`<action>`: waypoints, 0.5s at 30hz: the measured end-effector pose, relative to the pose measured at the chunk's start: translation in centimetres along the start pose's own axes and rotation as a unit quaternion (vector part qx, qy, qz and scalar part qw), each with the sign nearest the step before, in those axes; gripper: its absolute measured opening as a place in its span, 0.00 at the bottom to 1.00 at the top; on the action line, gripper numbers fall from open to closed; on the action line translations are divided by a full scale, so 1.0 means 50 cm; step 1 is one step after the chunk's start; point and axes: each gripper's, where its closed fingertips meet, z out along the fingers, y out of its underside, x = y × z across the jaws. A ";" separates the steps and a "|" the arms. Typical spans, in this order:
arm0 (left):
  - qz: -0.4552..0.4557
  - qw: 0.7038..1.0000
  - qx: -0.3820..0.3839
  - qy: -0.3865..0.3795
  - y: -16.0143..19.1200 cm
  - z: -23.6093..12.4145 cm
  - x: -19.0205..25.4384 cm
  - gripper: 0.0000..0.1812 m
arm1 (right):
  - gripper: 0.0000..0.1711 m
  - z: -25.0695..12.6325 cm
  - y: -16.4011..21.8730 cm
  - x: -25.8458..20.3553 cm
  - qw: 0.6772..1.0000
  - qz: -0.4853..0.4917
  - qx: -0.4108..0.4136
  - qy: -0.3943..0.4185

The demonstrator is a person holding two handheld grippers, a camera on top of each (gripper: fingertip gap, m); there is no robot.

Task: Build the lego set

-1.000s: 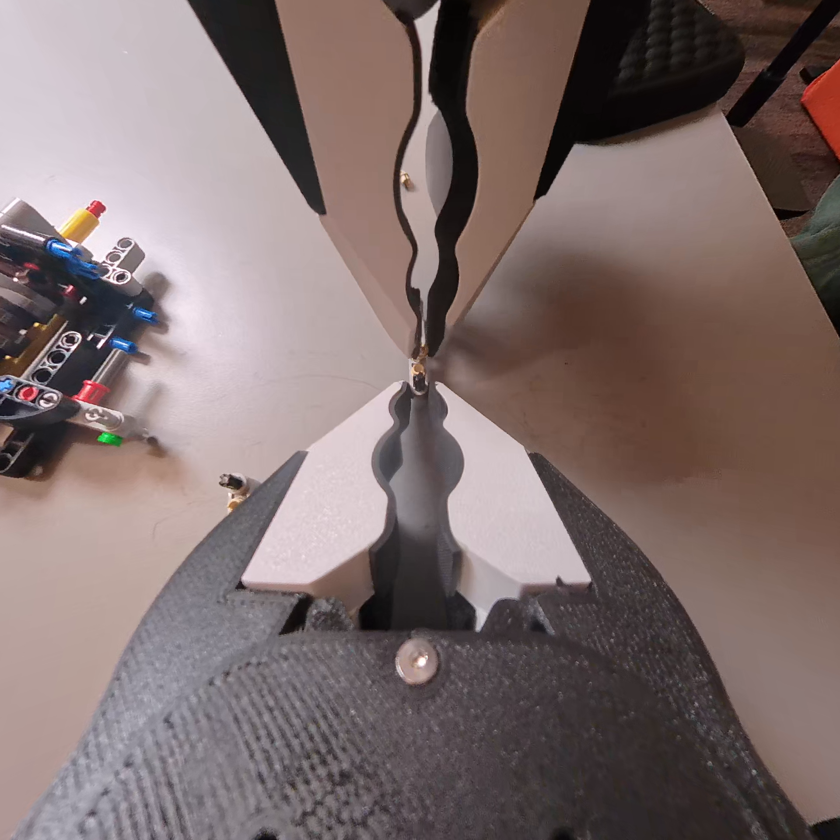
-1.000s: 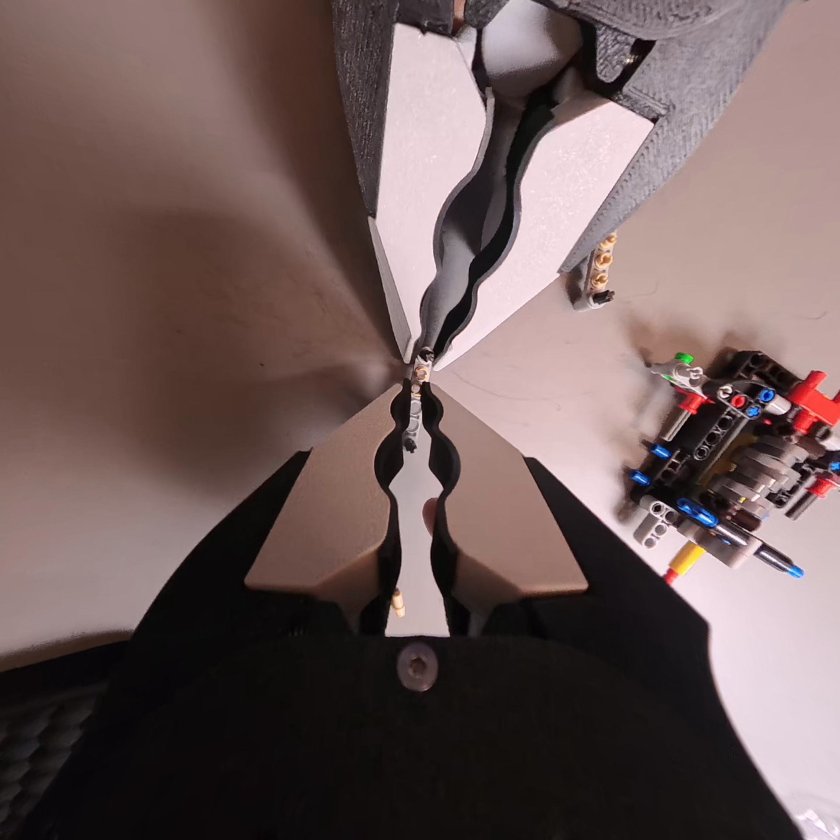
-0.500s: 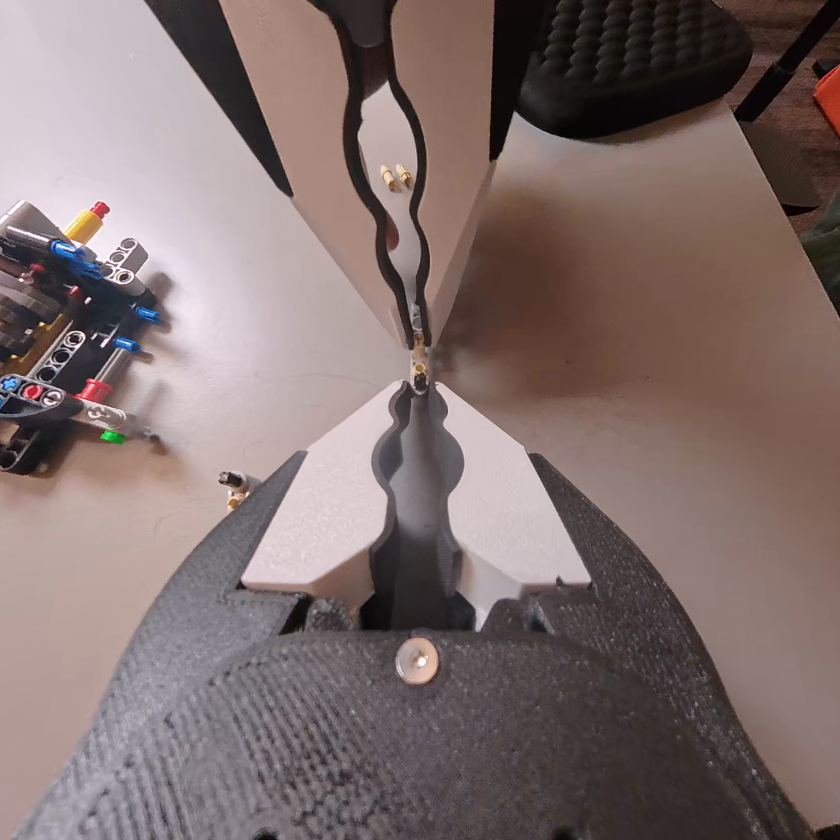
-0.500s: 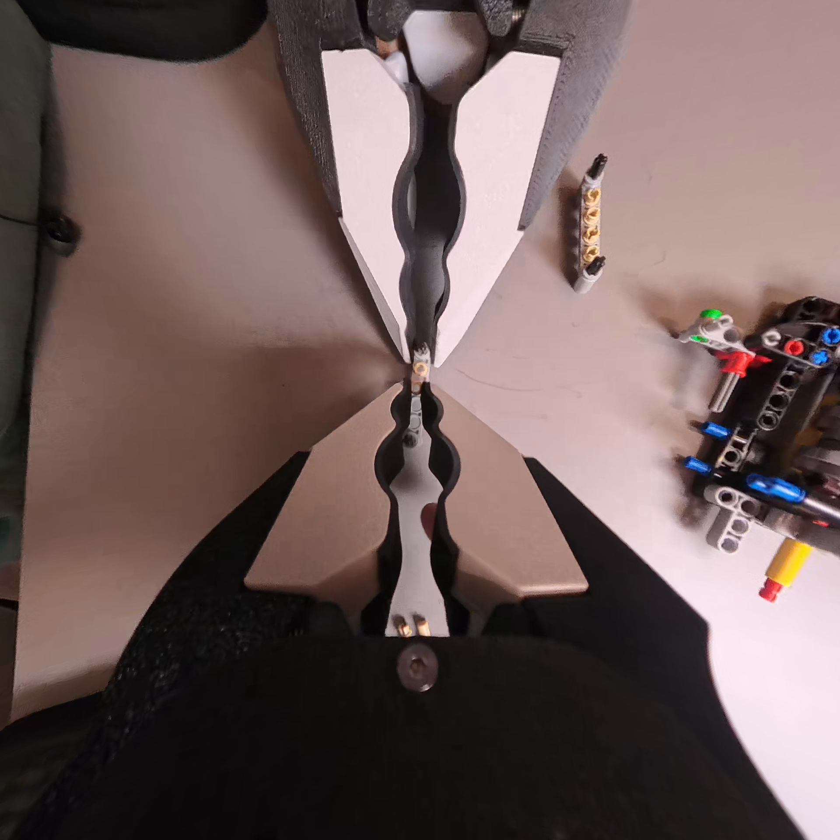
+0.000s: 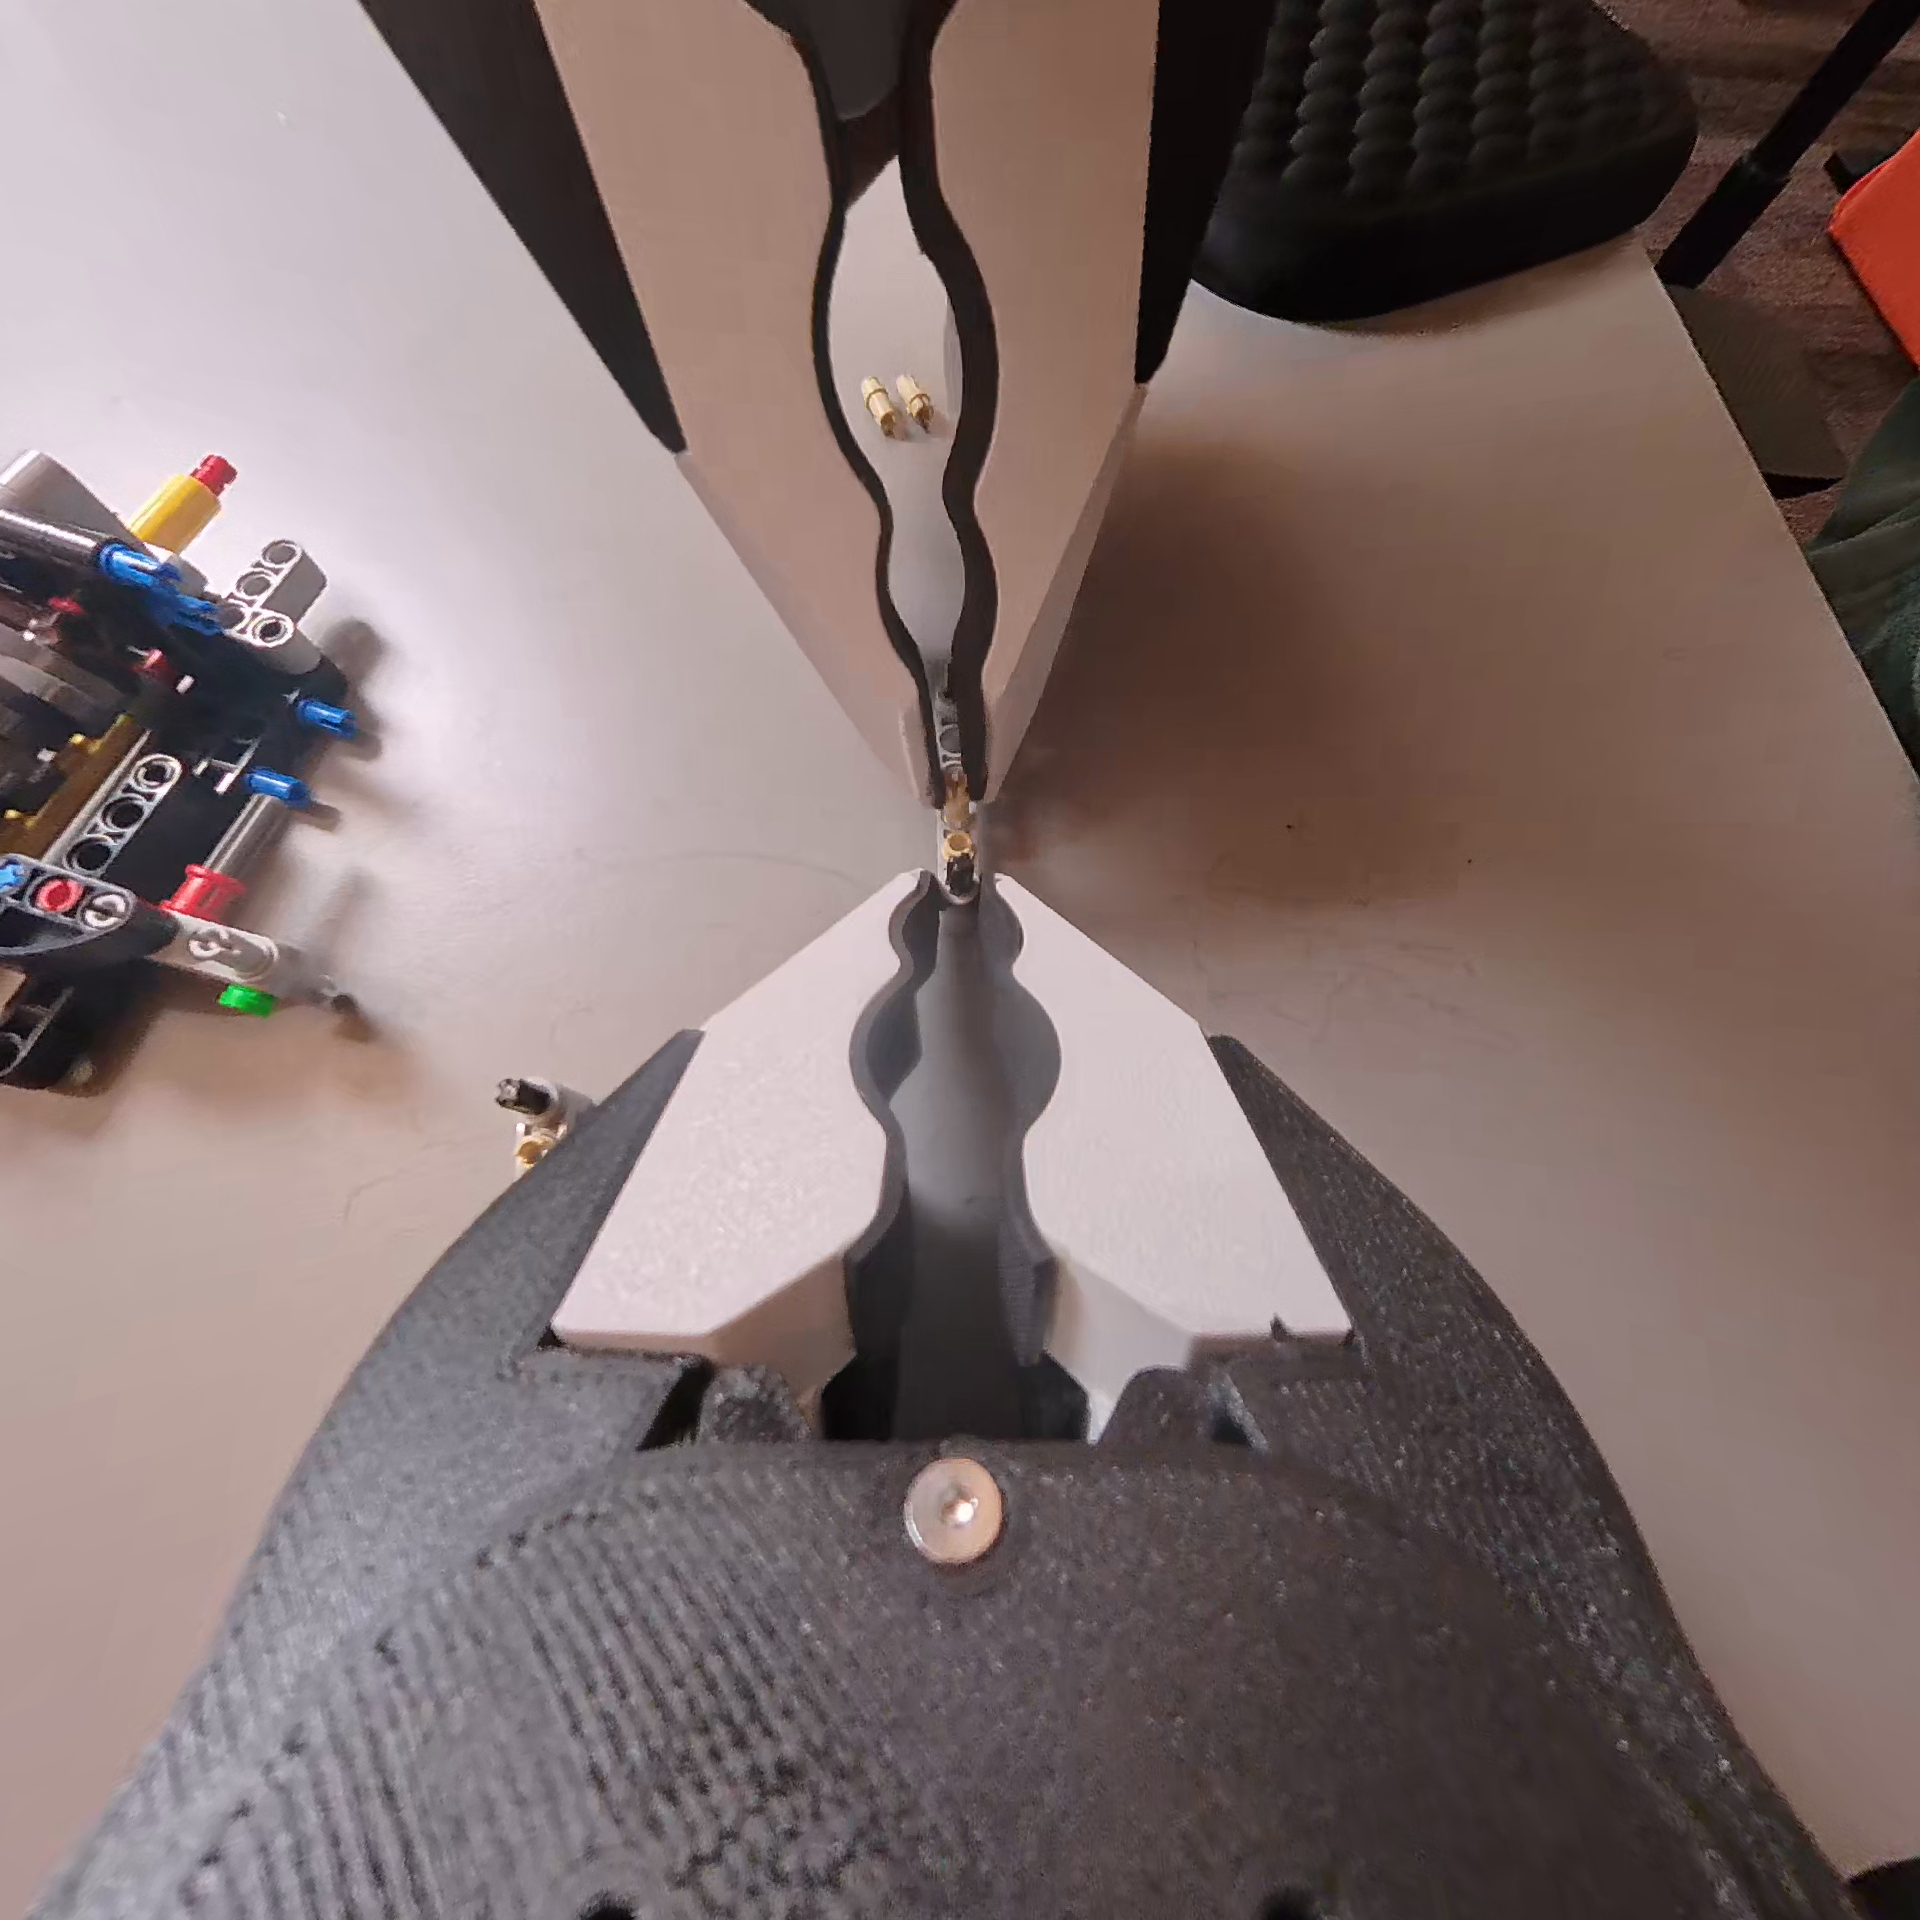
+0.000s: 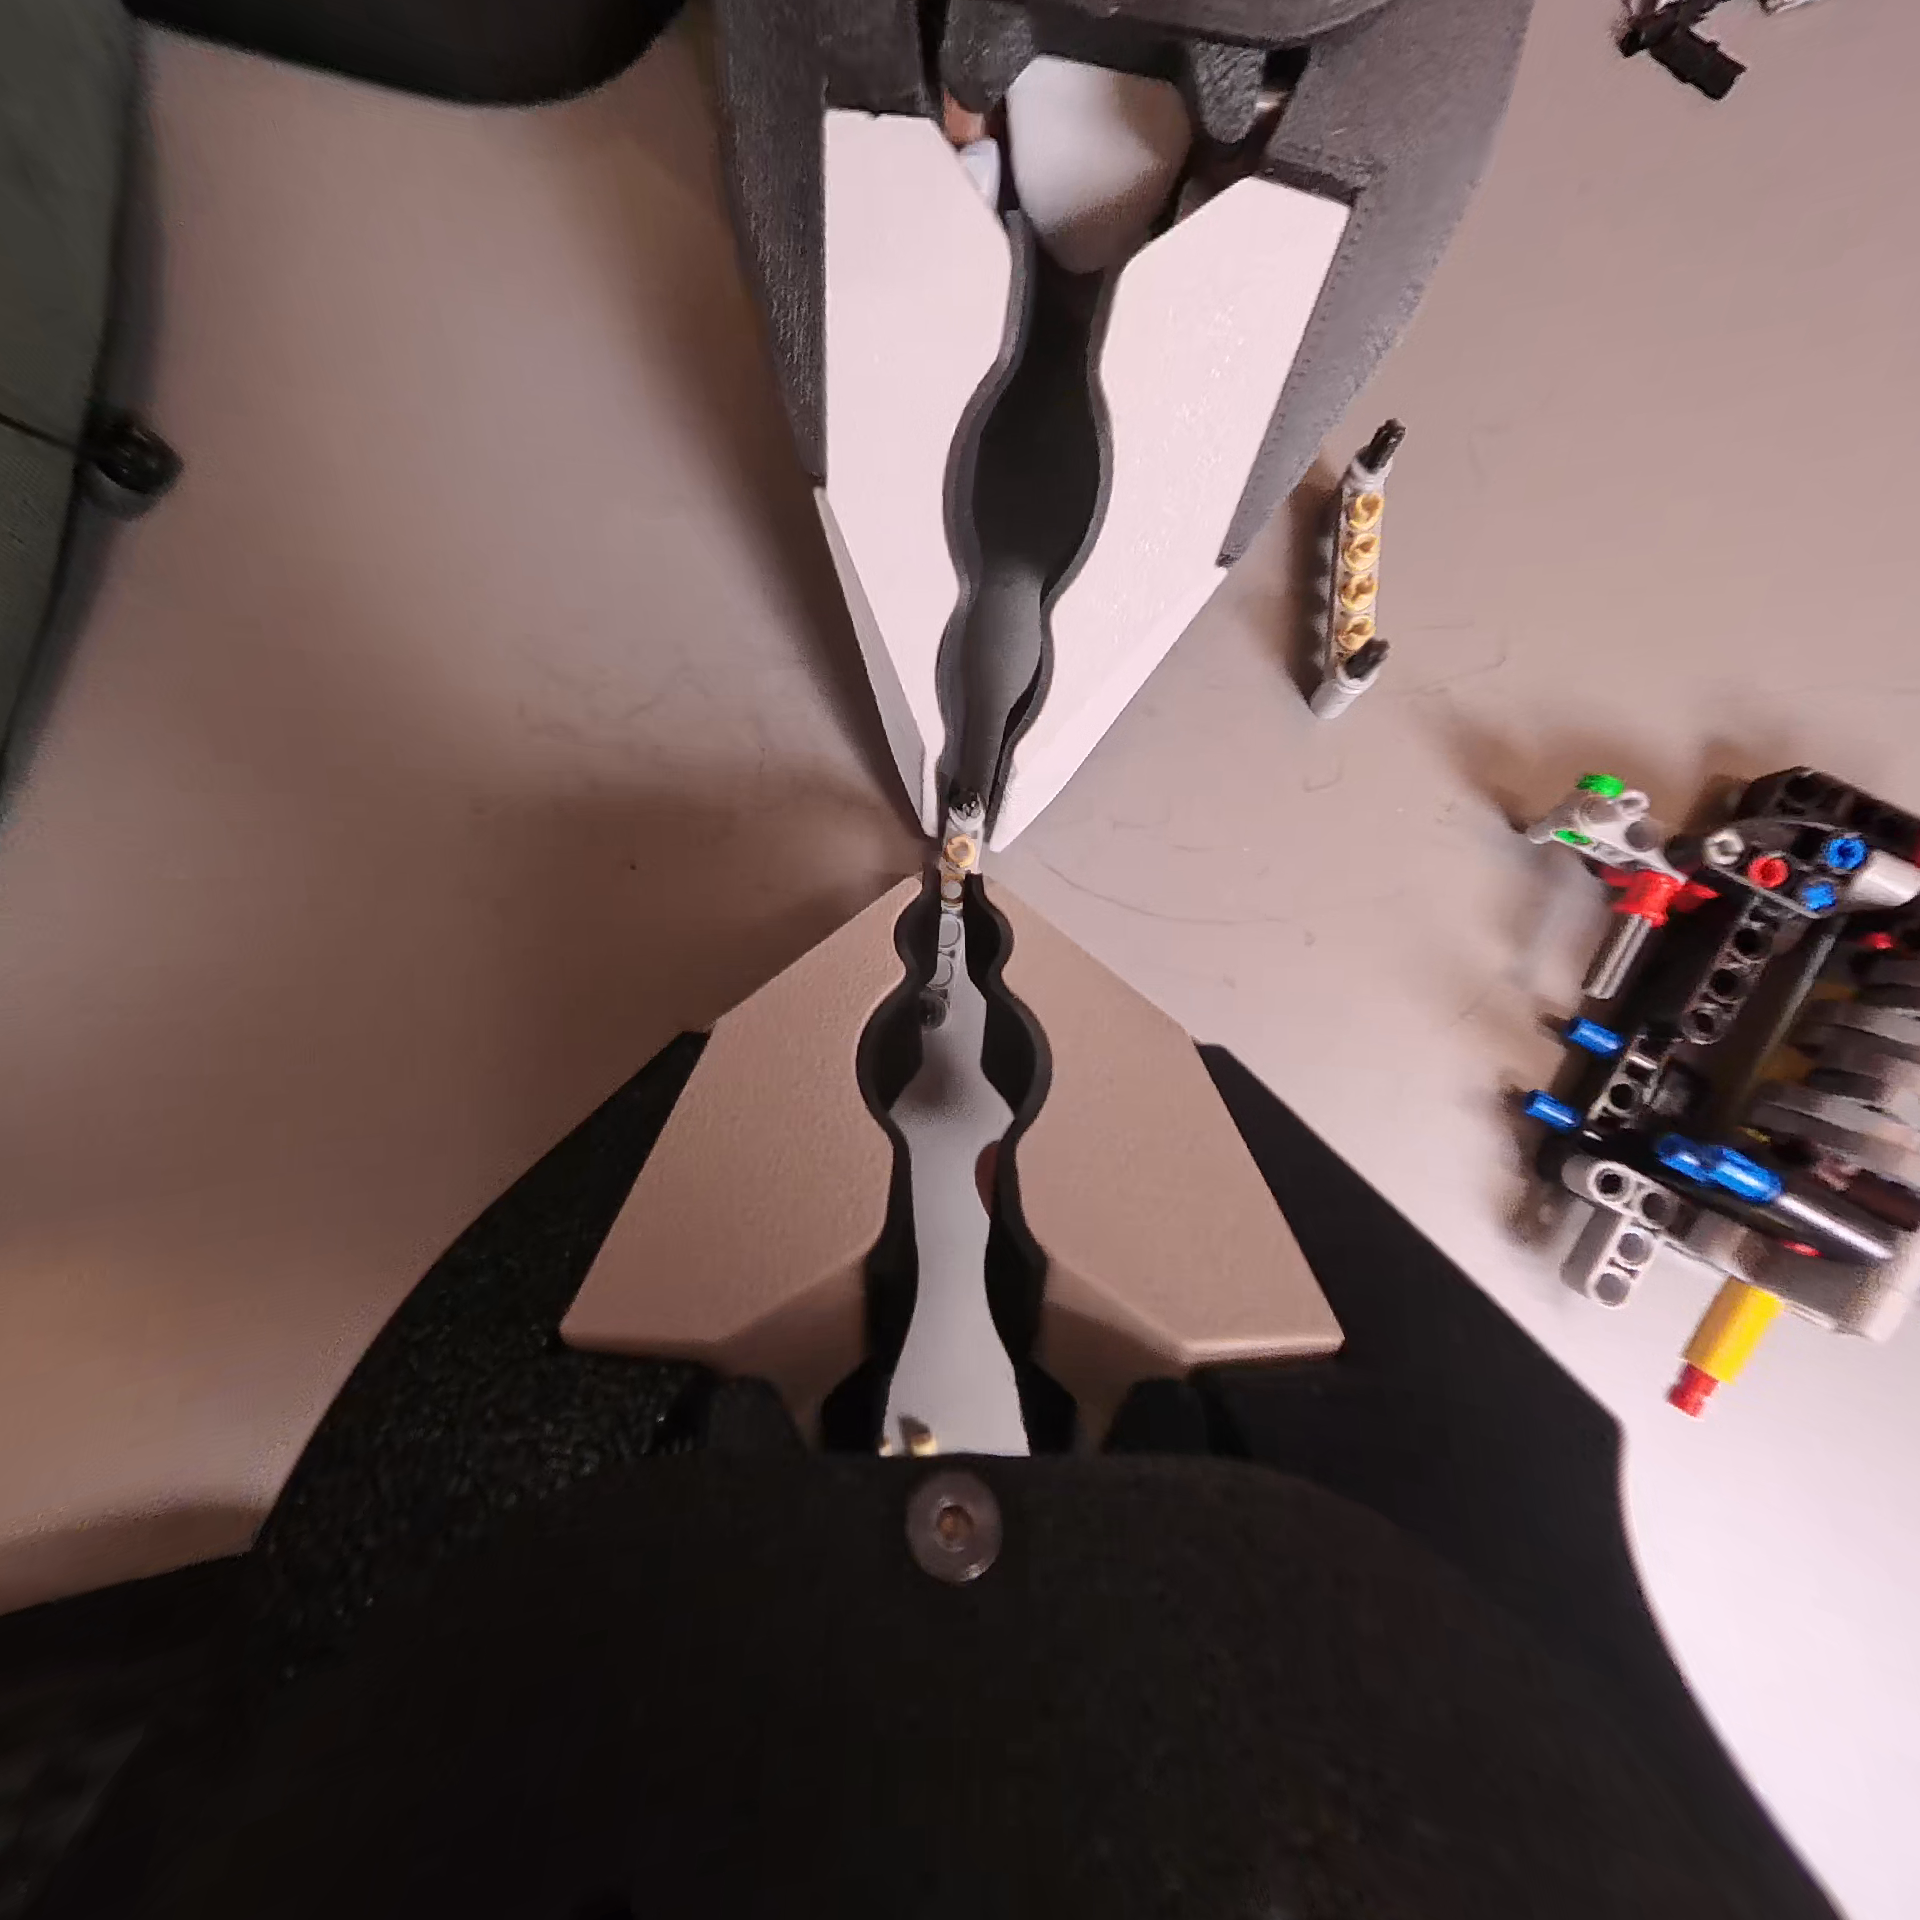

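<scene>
A short grey lego beam [image 5: 958,852] with tan pins is held in the air between my two grippers, which meet tip to tip above the table. My left gripper [image 5: 956,888] is shut on the beam's near end. My right gripper [image 5: 964,816] comes in from the top and is shut on the far end. In the right wrist view the beam [image 6: 961,852] runs back between the right gripper's [image 6: 956,883] fingers, and the left gripper [image 6: 968,816] pinches the end that carries a black pin.
The partly built lego model [image 5: 125,779] lies left on the white table [image 5: 1351,1039], and at the right in the right wrist view [image 6: 1766,1039]. A second grey beam [image 6: 1351,582] with tan pins lies near it. Two loose tan pins [image 5: 894,400] lie beyond. A black chair [image 5: 1455,135] stands past the table edge. The tips of both grippers are at nearly the same place.
The right gripper has swung round so that it faces the left gripper more squarely. Both stay shut on the beam. The two loose tan pins have come into view.
</scene>
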 end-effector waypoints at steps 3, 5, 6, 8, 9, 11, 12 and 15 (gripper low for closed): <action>0.000 1.000 0.000 0.000 0.000 0.000 0.000 0.04 | 0.02 -0.001 0.012 0.002 0.999 -0.033 -0.036 0.018; 0.000 1.000 -0.001 0.001 0.001 -0.002 0.000 0.04 | 0.01 0.002 0.014 0.001 0.997 -0.045 -0.052 0.031; -0.001 1.000 -0.001 0.003 0.002 -0.002 0.001 0.04 | 0.02 0.002 0.012 0.001 0.996 -0.052 -0.062 0.039; -0.001 1.000 -0.001 0.003 0.002 -0.002 0.001 0.04 | 0.02 0.002 0.012 0.002 0.994 -0.057 -0.084 0.044; -0.002 1.000 0.000 0.003 0.002 -0.002 0.001 0.04 | 0.02 0.002 0.010 0.002 0.993 -0.054 -0.091 0.041; -0.002 1.000 0.000 0.003 0.002 -0.002 0.001 0.04 | 0.02 0.002 0.007 0.001 0.992 -0.053 -0.107 0.031; 0.000 1.000 0.000 0.002 0.002 -0.002 0.001 0.04 | 0.02 0.002 0.007 0.001 0.991 -0.058 -0.119 0.027; -0.003 1.000 0.000 0.004 0.002 -0.002 0.000 0.04 | 0.02 0.002 0.009 0.001 0.984 -0.077 -0.159 0.023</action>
